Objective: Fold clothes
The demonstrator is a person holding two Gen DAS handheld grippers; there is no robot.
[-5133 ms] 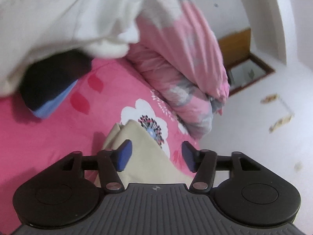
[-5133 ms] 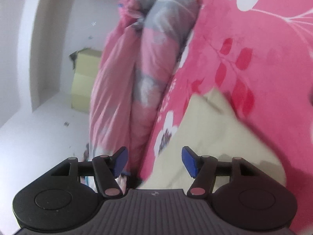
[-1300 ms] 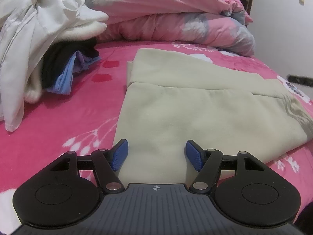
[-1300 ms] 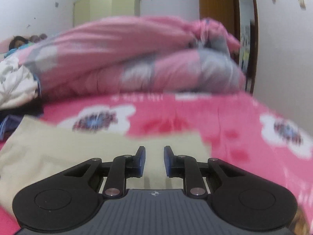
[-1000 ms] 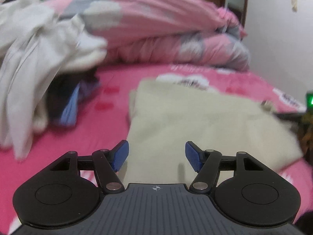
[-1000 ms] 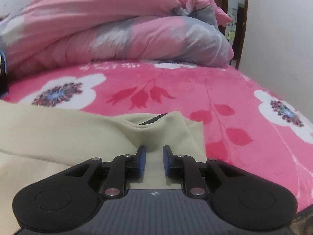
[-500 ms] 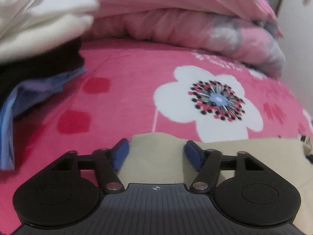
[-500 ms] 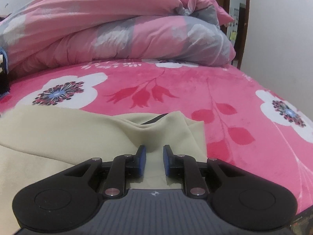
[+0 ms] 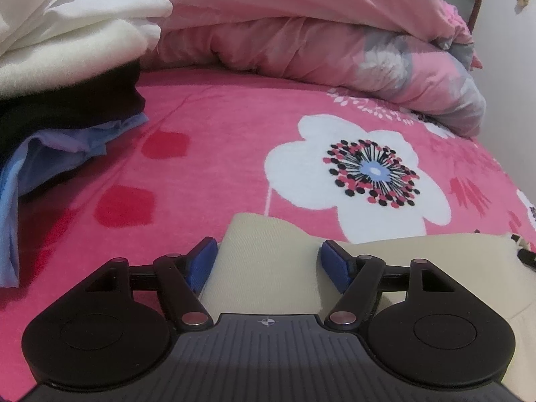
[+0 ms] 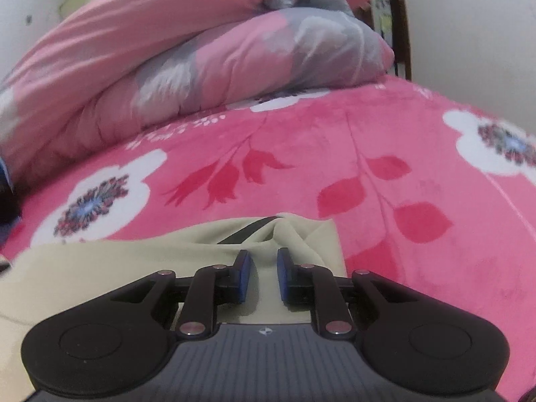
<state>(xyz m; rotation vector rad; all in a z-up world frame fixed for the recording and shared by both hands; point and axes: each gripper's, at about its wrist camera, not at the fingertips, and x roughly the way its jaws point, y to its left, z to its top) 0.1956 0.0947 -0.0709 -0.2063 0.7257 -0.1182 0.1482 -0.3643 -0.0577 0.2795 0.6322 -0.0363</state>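
- Left gripper (image 9: pixel 266 261): jaws spread wide and lately opening further, straddling the near corner of the beige garment (image 9: pixel 268 264). The blue pads stand clear of the cloth on either side; nothing is pinched. Likely positioned for a corner grasp.
- Right gripper (image 10: pixel 260 273): jaws drawn narrow, lately closing, with a raised ridge of the same beige garment (image 10: pixel 134 261) between them. A sliver of cloth shows between the pads; whether they actually press on it I cannot tell.
- Beige garment: lies flat on the bed, its far edge just ahead of both grippers. Near the right gripper it bunches into a small peak, with a dark strip showing in the fold, presumably gathered by the closing jaws.
- Bed cover (image 9: pixel 217 154): bright pink with large white flowers, serving as the folding surface.
- Heap of unfolded clothes (image 9: pixel 67 67): white, black and pale blue pieces, stacked to the left, well apart from the beige garment; evidently awaiting their turn.
- Rolled quilt (image 10: pixel 201 60): pink and grey, pushed to the far end of the bed.
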